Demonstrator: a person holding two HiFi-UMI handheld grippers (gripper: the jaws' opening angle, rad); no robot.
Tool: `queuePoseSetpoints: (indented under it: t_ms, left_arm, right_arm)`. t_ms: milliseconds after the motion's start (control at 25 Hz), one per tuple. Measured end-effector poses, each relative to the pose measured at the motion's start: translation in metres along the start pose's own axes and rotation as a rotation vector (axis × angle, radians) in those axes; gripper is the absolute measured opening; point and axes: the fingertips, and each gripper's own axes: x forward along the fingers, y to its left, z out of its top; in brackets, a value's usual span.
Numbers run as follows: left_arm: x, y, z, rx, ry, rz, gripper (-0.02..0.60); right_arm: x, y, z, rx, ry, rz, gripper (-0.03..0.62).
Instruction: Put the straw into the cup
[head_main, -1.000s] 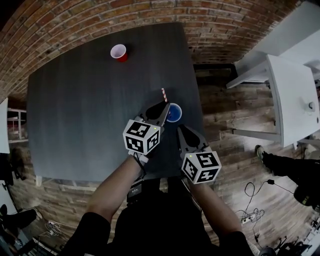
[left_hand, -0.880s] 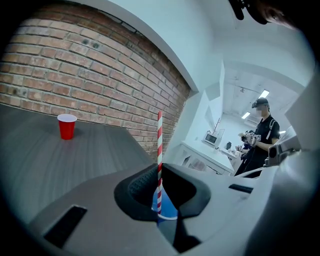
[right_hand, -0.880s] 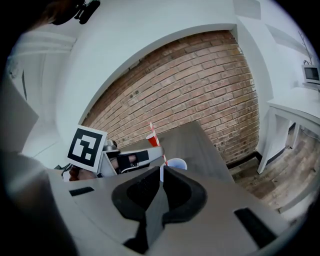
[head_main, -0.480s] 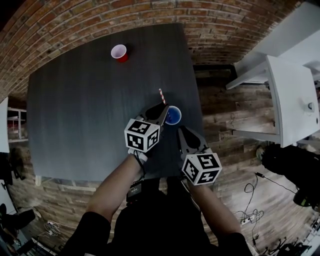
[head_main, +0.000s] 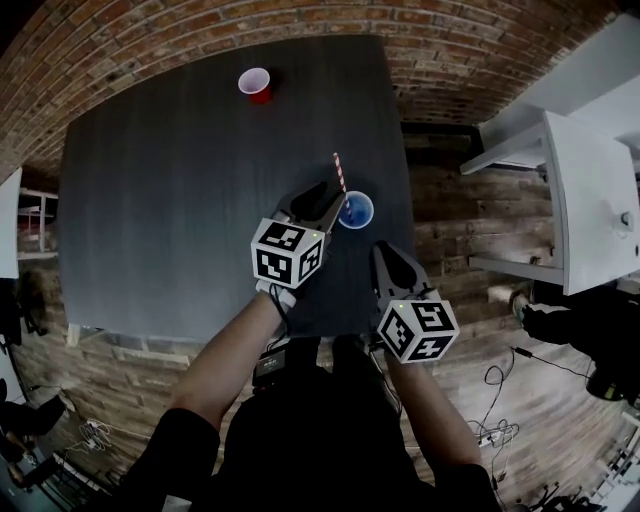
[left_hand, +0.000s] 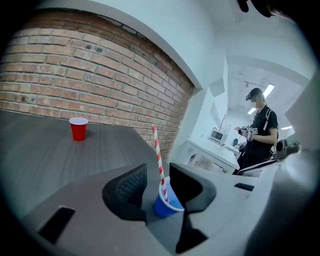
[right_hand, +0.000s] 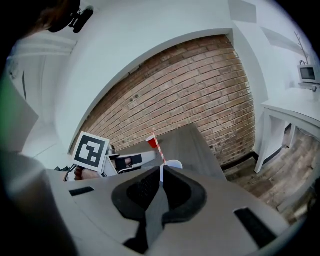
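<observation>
Head view: straw (head_main: 340, 174) in cup (head_main: 360, 213)

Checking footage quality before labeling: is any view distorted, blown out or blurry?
Head view: strong fisheye, the table edges and brick wall bow, corners dark. Left gripper view: round black vignette, ceiling lights at right blow out, the straw is sharp. Right gripper view: the brick wall arcs, green tinge at left edge.

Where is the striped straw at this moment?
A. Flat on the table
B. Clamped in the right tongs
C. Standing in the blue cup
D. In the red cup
C: the straw stands in the blue cup, its lower end inside the rim, with the left tongs open on either side of it.
</observation>
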Motion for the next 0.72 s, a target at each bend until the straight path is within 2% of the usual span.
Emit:
queuePoseSetpoints:
  t_ms: [160,280,560,720]
  left_arm:
    - [-0.021,0.009,0.002,-0.004,-0.020,0.031,0.135]
    - [-0.040,0.014,0.003,-0.019,-0.040,0.027,0.138]
    - [-0.121,0.017,0.017,-0.007,-0.140,0.057,0.137]
    - [-0.176,0.013,0.027,0.027,-0.192,0.079,0.137]
  right_arm:
    - [-0.009,-0.006,0.004,-0.007,0.001,-0.006,0.044]
    - [-0.022,-0.008,0.006,-0.036,-0.015,-0.028,0.044]
    - [-0.059,-0.002,0.022,-0.168,-0.074,-0.049,0.044]
    - [-0.083,0.015,0.035,-0.168,-0.118,-0.007,0.044]
